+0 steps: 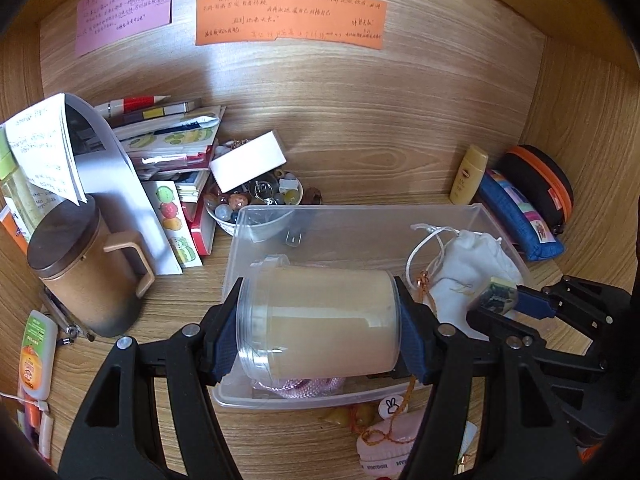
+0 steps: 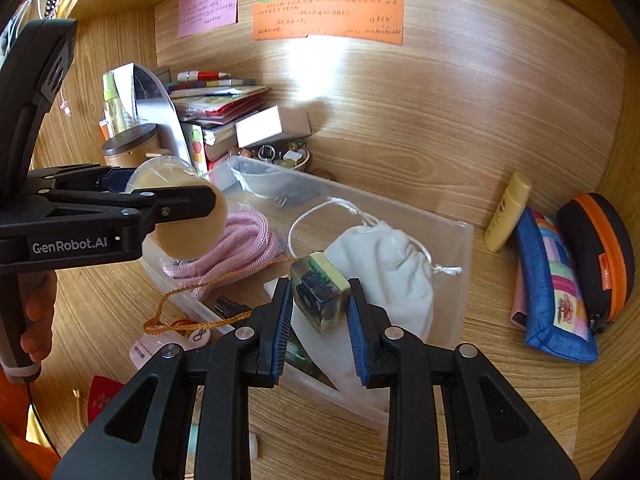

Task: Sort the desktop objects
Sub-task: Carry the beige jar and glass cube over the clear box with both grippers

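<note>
L wrist view, L→R: brown lidded mug (image 1: 86, 270) well to the left of the tool, next to a leaning stack of books/papers (image 1: 168, 148); bowl of beads (image 1: 256, 202) ahead-left, white box (image 1: 248, 166) resting on top of it. Left gripper (image 1: 320, 338) clamped on a clear cylindrical jar w/ beige contents (image 1: 320, 322), jar lying sideways, pads on both ends, held over the clear plastic bin (image 1: 360, 220). Pink cord (image 1: 300, 386) in bin directly under jar. White drawstring pouch (image 1: 468, 268) in bin, ahead-right. R wrist view: right gripper (image 2: 320, 304) closed on a small resin block, dark green inclusions (image 2: 320, 292), held above bin just in front of the pouch; block tilted. Orange braided cord (image 2: 180, 304) trails left of the tool over bin edge. Far right of tool, vs. back wall: yellow lotion bottle (image 2: 506, 212), blue pencil pouch (image 2: 556, 288), black/orange zip case (image 2: 600, 248), side by side, touching.
</note>
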{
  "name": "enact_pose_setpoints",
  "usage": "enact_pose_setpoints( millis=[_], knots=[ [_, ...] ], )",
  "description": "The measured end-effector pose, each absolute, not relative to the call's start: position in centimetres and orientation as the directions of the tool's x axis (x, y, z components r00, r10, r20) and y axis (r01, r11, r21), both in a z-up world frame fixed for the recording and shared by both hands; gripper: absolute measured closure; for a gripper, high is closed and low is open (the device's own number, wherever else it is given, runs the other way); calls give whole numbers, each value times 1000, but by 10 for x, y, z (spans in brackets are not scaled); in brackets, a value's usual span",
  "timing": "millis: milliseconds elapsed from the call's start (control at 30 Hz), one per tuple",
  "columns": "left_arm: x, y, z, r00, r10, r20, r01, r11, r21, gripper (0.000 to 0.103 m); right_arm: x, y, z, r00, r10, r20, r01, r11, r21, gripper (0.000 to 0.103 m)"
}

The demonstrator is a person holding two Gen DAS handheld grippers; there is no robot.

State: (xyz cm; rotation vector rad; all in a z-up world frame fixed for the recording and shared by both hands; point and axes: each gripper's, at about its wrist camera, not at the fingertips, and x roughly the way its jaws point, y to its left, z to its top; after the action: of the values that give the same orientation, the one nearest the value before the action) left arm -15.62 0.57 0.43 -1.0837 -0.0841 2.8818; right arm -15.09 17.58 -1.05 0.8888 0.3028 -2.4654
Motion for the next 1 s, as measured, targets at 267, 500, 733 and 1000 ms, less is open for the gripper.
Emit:
enact_pose_setpoints(
  millis=[267, 500, 733, 1000],
  knots=[
    [-162, 9, -5, -731, 59, -680, -34, -998, -50, 37, -155, 171, -20, -649, -363, -669, 522, -852, -45, 79],
    [-167, 17, -13, -703, 89, -705, -66, -996, -59, 37, -155, 172, -22, -650, -371, -664, 527, -849, -41, 79],
    [-169, 22, -16, -696, 73, -715, -69, -997, -35, 37, -156, 173, -22, -647, -374, -664, 528, -848, -37, 79],
    [-166, 28, -18, -693, 65, -718, -89, -996, -5, 37, -154, 172, -20, -657, -361, -662, 520, -852, -52, 69]
  ],
)
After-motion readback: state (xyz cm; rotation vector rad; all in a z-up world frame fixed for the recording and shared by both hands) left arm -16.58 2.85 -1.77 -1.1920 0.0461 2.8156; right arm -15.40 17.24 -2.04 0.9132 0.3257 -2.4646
